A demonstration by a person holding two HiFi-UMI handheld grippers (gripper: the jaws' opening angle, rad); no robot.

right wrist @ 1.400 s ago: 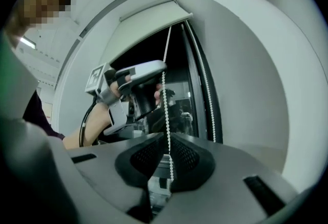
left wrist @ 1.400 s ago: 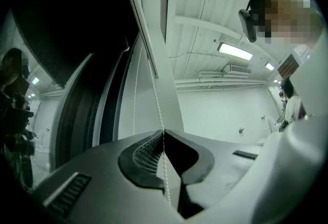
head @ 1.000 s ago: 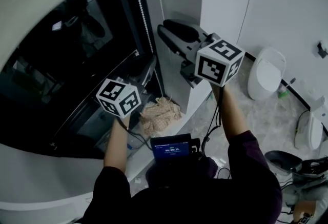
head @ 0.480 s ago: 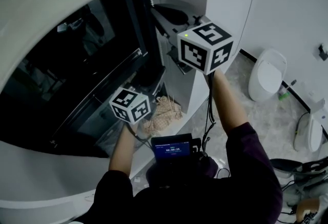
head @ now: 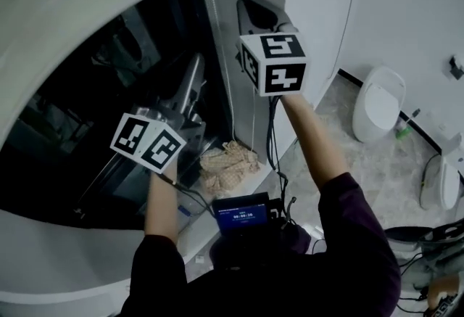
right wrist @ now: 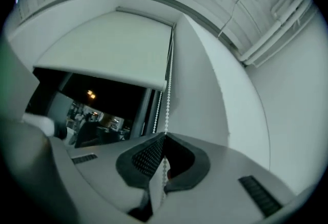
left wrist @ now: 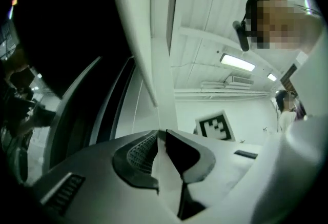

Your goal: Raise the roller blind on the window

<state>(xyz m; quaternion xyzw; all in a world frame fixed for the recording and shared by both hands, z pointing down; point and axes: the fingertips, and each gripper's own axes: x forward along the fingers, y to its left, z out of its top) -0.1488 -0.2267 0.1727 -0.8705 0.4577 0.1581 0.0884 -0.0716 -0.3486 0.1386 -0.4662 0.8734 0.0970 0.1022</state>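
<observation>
Now right tongs (right wrist: 164,137) have just clamped the bead chain (right wrist: 167,79); left tongs (left wrist: 162,132) sit closed, seemingly empty.

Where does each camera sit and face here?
Head view: on the head, steeply down at both forearms, left tool, right tool, window.
Left gripper view: on left tool, up past the window toward the ceiling; jaws together.
Right gripper view: on right tool, up at roller blind; jaws just closed on bead chain.
Shared: head and right gripper views show that chain.
</observation>
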